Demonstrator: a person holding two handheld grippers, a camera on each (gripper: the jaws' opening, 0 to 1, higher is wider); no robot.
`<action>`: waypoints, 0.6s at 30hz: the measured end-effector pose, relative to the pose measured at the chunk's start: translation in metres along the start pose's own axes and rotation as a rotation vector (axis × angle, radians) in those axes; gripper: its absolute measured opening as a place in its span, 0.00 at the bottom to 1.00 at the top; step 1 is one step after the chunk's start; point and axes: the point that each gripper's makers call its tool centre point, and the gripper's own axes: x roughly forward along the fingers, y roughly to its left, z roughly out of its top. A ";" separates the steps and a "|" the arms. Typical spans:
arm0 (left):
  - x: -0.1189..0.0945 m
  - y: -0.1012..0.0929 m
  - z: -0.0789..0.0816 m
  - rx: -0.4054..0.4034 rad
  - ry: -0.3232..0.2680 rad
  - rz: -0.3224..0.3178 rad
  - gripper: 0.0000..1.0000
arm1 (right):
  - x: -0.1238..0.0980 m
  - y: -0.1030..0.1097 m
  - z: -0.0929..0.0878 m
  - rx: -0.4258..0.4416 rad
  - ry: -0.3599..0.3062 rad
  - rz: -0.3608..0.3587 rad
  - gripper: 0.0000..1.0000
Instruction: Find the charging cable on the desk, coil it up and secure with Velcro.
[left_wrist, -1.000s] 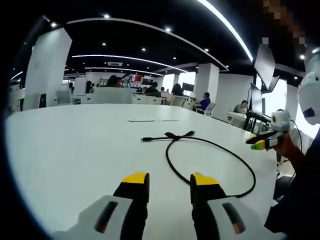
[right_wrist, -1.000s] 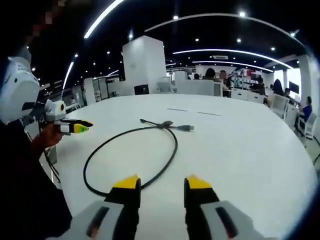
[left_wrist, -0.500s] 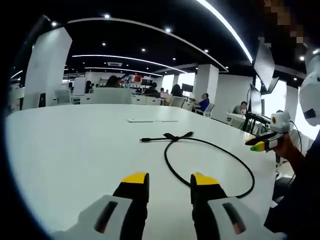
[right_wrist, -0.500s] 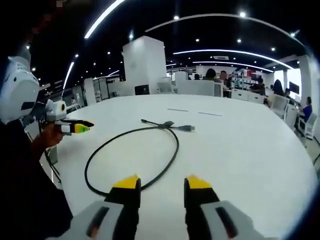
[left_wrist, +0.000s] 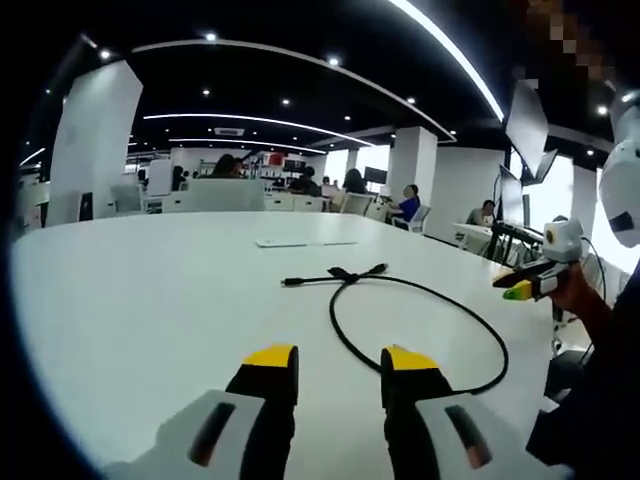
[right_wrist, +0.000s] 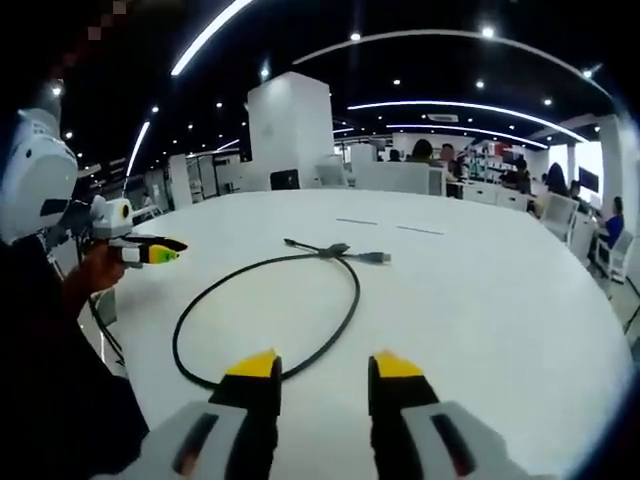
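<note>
**Cable lies looped on the worktop, both tools held apart above it**

The black charging cable (left_wrist: 420, 325) lies in one loose loop on the white worktop (left_wrist: 150, 300), its ends crossing at a Velcro strap (right_wrist: 335, 249). The left tool (left_wrist: 340, 357) and right tool (right_wrist: 322, 363) hover near it, jaws apart and empty.

Left gripper view: camera rides low behind its own left gripper (left_wrist: 337, 362), jaws rising from bottom centre, looking across the white table (left_wrist: 150, 300) toward the far office. Black cable (left_wrist: 420, 320) loop lies just right of centre, near. Right gripper (left_wrist: 528, 285) enters at the right edge.

Right gripper view: same low set-up behind its own jaws, facing across the table; cable loop left of centre, left gripper at left edge.

Shared: the table top, the cable, and the office background.
</note>
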 end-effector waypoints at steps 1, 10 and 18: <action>0.000 0.000 0.000 0.001 0.000 -0.001 0.33 | -0.001 0.000 0.000 -0.001 0.000 -0.001 0.36; 0.002 -0.004 0.001 0.003 0.000 -0.014 0.33 | -0.003 0.001 0.000 0.002 -0.004 -0.003 0.36; 0.004 -0.003 0.001 0.008 -0.002 -0.014 0.33 | 0.001 0.003 -0.001 -0.003 0.010 -0.003 0.36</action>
